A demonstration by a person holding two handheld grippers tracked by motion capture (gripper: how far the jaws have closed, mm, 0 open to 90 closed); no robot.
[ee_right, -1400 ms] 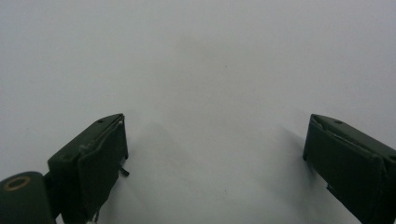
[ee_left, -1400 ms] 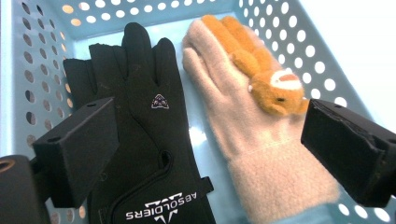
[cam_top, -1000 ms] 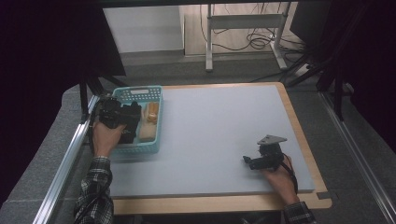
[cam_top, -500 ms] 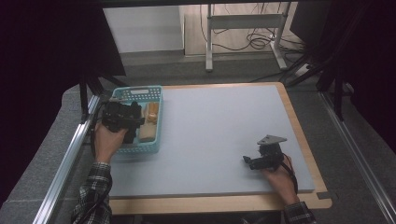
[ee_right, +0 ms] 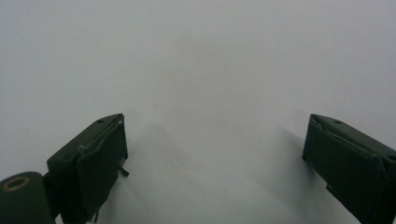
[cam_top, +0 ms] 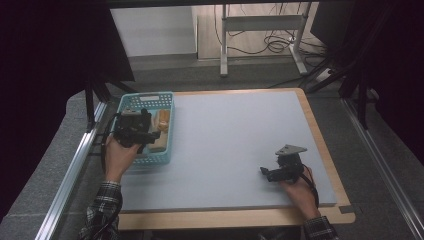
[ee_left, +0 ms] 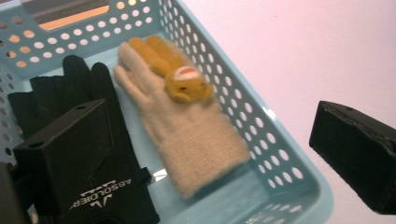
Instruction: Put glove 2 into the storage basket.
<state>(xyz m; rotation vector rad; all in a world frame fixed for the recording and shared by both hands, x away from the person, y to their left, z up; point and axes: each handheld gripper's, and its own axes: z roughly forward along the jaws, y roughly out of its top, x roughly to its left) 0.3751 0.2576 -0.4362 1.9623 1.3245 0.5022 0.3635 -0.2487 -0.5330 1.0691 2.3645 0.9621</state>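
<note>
- The left gripper [cam_top: 152, 135] hovers over the blue basket [cam_top: 145, 97] at the table's left edge, held in the person's left hand [cam_top: 118, 155]. Its jaws stand wide apart with nothing between them; in the left gripper view one jaw hangs over the black glove and the other lies outside the basket's wall, over the table.
- The black glove [ee_left: 70, 100] lies flat in the basket's left part, its fingers toward the far end wall, its cuff with white lettering nearest the camera.
- Just beside it, touching along one edge, lies the cream knitted glove [ee_left: 187, 130], also flat on the basket floor. Its long axis runs along the basket's length, fingers toward the far wall, cuff toward the near corner. A small orange plush figure [ee_left: 184, 81] sits on its back, near the fingers.
- The grey table mat [cam_top: 240, 130] stretches bare between the two hands.
- The right gripper [cam_top: 265, 172] rests low on the mat near the front right, well apart from the basket, held in the right hand [cam_top: 297, 187]. Its jaws are spread wide over bare mat, pointing left.
</note>
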